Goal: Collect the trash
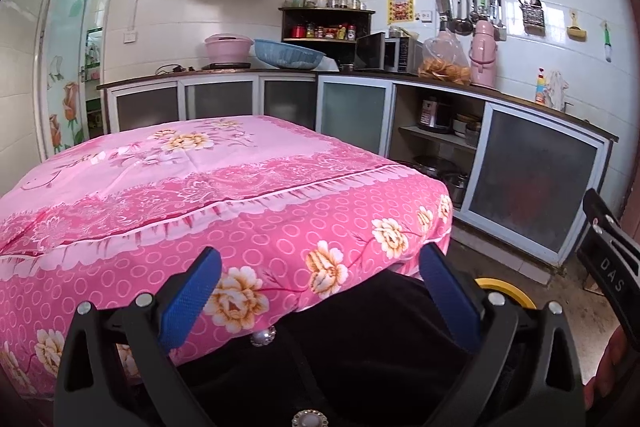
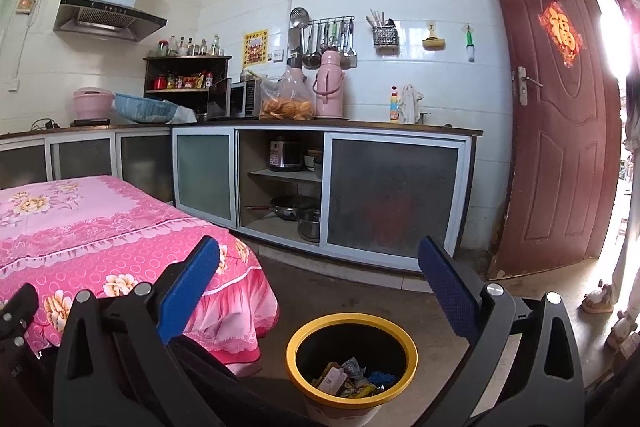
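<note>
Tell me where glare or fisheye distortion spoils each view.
Right wrist view: daylight through the open doorway blows out the right edge, washing out detail beside the red door; the bin is evenly lit. Left wrist view: no strong glare, but the counter and wall tiles bow in curves, and dark vignetting cuts the corners. Both hand-held grippers stay sharp.

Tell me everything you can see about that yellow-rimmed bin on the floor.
The bin is a round, open-topped pail with a bright yellow rim, a dark inside and a pale outer wall showing at the bottom edge. It looks like plastic. It stands upright on the bare floor, just beside the table's hanging pink cloth without touching it. Crumpled wrappers in yellow, silver and blue lie at its bottom. The open right gripper hangs above it, empty. The left wrist view shows only a sliver of rim.
</note>
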### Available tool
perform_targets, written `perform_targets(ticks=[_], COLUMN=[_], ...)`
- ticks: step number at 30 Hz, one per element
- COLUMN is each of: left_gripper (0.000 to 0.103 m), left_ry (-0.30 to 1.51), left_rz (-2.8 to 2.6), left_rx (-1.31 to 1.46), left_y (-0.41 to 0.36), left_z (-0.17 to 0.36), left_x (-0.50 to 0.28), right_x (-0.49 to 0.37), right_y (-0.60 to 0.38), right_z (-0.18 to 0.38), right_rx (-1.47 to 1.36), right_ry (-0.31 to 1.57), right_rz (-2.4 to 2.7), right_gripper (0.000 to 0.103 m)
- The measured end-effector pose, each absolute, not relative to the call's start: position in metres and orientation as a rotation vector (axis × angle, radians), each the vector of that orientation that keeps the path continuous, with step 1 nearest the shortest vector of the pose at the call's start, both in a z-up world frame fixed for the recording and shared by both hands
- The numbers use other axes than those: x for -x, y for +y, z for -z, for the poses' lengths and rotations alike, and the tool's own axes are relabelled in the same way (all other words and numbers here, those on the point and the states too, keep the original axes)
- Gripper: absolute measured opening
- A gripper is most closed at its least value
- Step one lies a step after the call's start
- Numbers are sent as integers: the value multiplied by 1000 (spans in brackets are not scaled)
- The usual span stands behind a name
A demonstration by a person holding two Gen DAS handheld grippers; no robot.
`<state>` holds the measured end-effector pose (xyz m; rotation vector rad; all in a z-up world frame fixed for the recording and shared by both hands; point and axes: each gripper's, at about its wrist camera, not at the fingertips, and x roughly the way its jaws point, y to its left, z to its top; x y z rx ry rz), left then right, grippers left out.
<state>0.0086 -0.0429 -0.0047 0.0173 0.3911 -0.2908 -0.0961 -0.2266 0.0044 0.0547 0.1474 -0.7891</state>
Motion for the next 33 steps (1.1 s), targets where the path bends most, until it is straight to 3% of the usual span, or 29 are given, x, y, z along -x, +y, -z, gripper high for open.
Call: perform_targets(ticks=[33], left_gripper=[95], left_ry=[415], left_rz=[295], left_rx=[-20], left_y=[-41], left_z=[8], left_x=[-14], right_x=[98], right_y=[-227], right_z=[-4], right_rx=[-40], right_ry=[154], right_rz=[780], right_gripper=[95])
